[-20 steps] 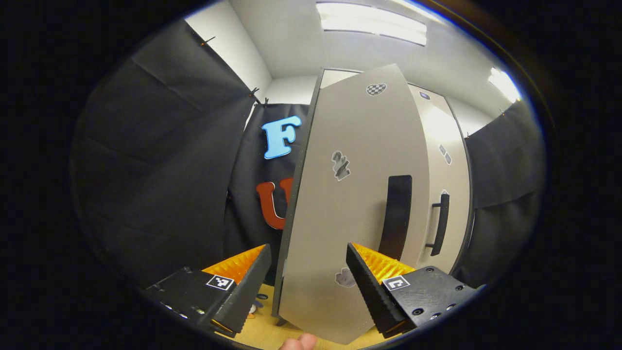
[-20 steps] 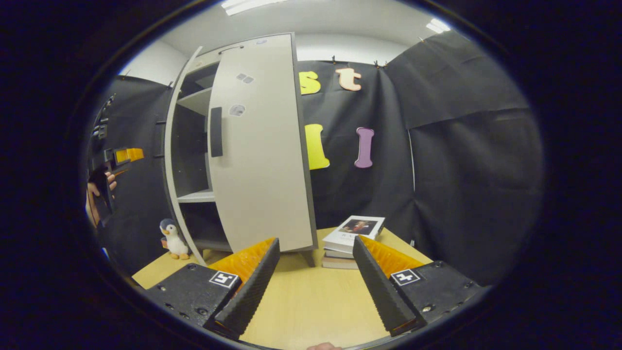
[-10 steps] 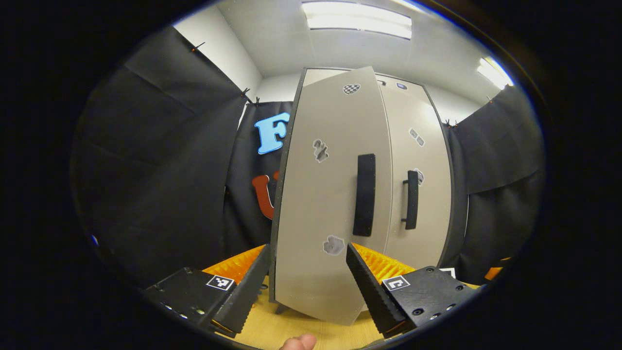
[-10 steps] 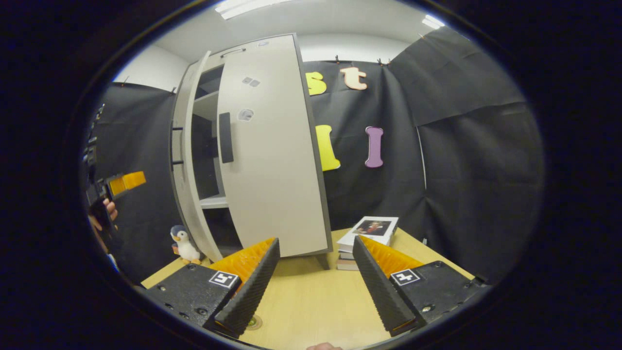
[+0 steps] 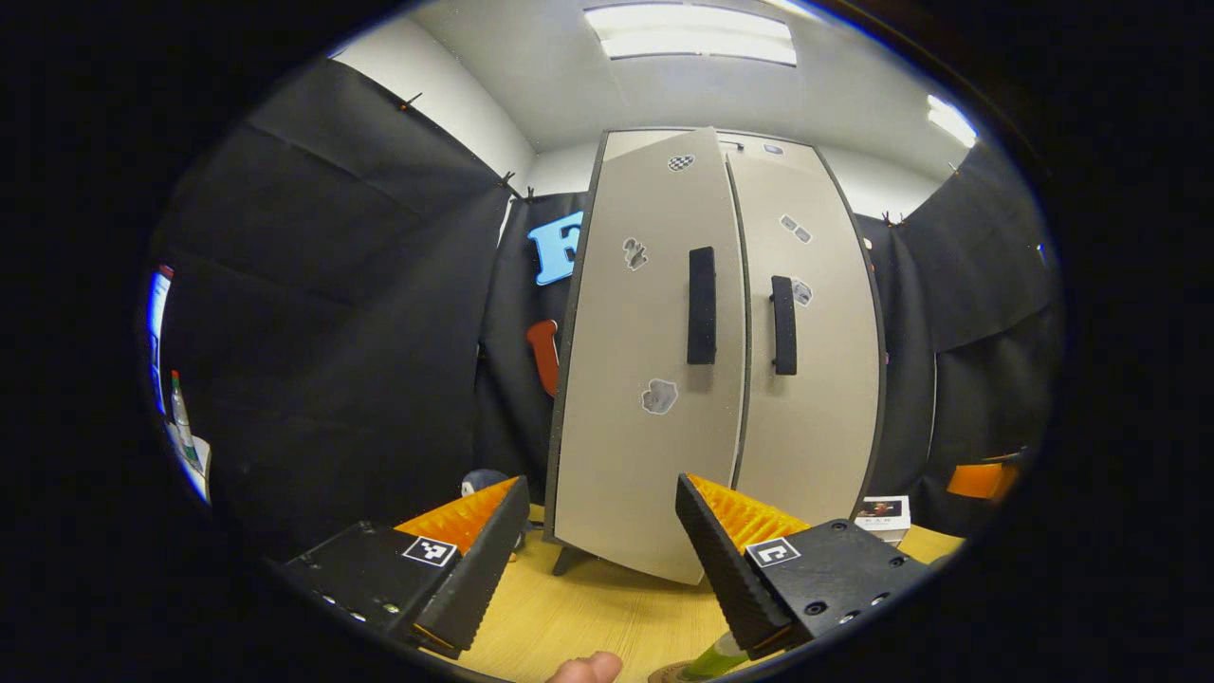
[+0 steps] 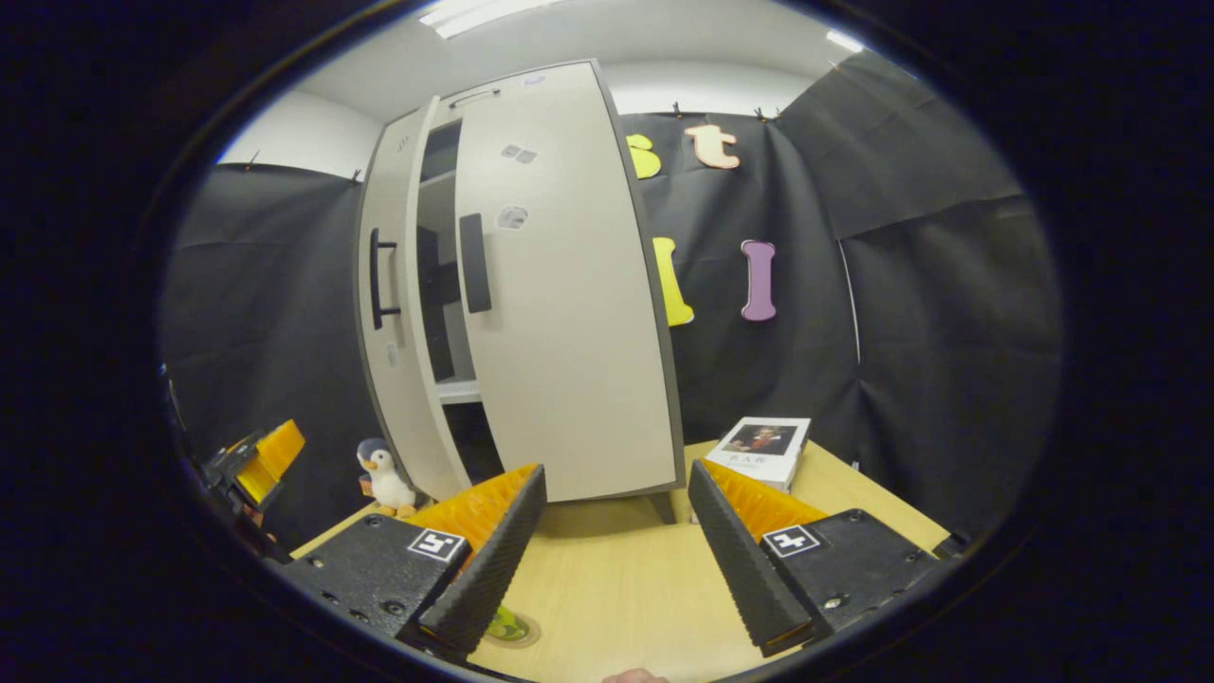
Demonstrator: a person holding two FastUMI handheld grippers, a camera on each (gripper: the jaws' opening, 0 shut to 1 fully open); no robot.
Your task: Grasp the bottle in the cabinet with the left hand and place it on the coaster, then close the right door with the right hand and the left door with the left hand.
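Since the earlier frame the left door (image 5: pixel 645 379) has swung nearly shut and your left gripper (image 5: pixel 597 550) has drawn back from the cabinet (image 6: pixel 569 313). Both grippers gape wide, holding nothing. The bottle (image 5: pixel 707 659) stands on the coaster (image 6: pixel 512 628), before the cabinet. The left door is still ajar; it may rebound if you leave it.

The cabinet (image 5: pixel 721 360) stands on the tabletop (image 5: pixel 588 626), its left door (image 5: pixel 645 379) slightly ajar, right door (image 5: pixel 816 379) closed. The left gripper (image 5: pixel 602 560) gapes empty before it.
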